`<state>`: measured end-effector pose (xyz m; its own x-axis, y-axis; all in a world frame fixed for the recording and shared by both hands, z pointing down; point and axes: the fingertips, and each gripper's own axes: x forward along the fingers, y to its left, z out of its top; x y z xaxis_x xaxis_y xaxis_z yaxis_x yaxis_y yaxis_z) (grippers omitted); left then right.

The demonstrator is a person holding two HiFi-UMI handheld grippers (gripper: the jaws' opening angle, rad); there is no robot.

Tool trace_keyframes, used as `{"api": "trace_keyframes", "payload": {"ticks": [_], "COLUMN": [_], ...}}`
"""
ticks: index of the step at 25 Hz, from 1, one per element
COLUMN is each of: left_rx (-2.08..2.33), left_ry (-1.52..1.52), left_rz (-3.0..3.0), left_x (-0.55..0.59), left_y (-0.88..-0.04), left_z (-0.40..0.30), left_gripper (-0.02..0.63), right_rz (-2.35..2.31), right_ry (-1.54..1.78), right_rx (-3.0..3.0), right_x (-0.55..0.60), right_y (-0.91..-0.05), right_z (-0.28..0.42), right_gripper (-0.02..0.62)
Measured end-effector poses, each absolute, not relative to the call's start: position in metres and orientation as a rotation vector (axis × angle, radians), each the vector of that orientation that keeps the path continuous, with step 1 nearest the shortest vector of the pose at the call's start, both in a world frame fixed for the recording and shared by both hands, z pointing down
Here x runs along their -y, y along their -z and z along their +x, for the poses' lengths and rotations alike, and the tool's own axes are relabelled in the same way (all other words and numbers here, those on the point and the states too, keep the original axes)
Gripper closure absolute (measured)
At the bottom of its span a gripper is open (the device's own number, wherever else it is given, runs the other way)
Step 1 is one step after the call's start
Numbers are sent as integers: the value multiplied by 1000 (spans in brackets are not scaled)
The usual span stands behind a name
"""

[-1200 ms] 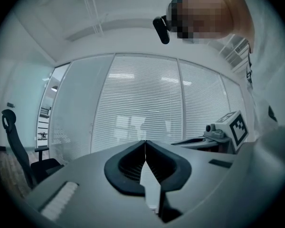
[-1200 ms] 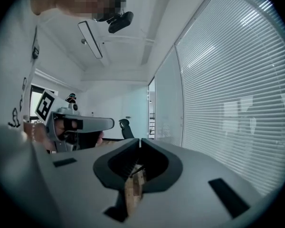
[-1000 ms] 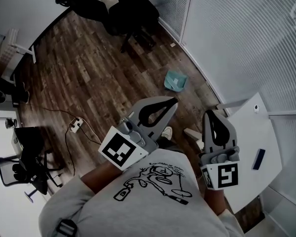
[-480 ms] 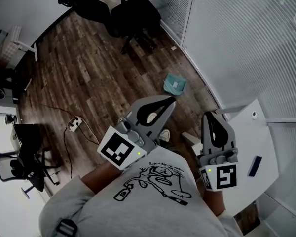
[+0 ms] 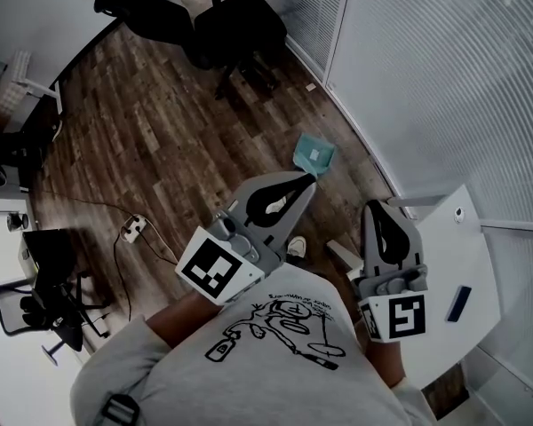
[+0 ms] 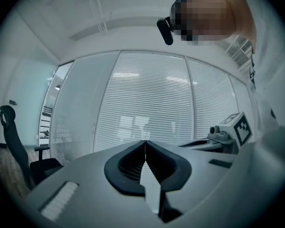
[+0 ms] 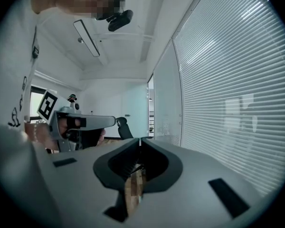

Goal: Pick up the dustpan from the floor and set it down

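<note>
I've edged closer: the dustpan (image 5: 314, 152) lies nearer on the floor (image 5: 160, 131), just ahead. Left tool (image 5: 307, 182) and right tool (image 5: 378, 207) are clenched, empty. Likely light, stiff plastic; I'd pinch its rim.

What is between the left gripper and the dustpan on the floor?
Nothing. In the head view, only a strip of bare wooden floor shows between the left gripper and the teal dustpan.
</note>
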<state>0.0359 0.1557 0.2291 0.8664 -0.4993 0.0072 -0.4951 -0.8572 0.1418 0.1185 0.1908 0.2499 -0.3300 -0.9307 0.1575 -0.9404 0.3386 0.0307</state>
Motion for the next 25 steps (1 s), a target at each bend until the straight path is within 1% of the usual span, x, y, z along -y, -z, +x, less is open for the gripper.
{"api": "trace_keyframes", "payload": {"ticks": [5, 17, 25], "left_rx": [798, 869, 858], "left_ry": [55, 70, 88], "left_rz": [2885, 2858, 2866], "left_x": [-108, 1, 47], "left_y": [-233, -232, -228], "left_z": [25, -28, -47], "left_gripper": [604, 604, 603], "right_rz": [1675, 1602, 1611], "right_ry": [-102, -67, -35], "right_rx": [2459, 2513, 2506], "right_x": [-140, -22, 27], "right_y": [-256, -246, -238], "right_z": [105, 50, 31], "right_gripper": [584, 584, 584]}}
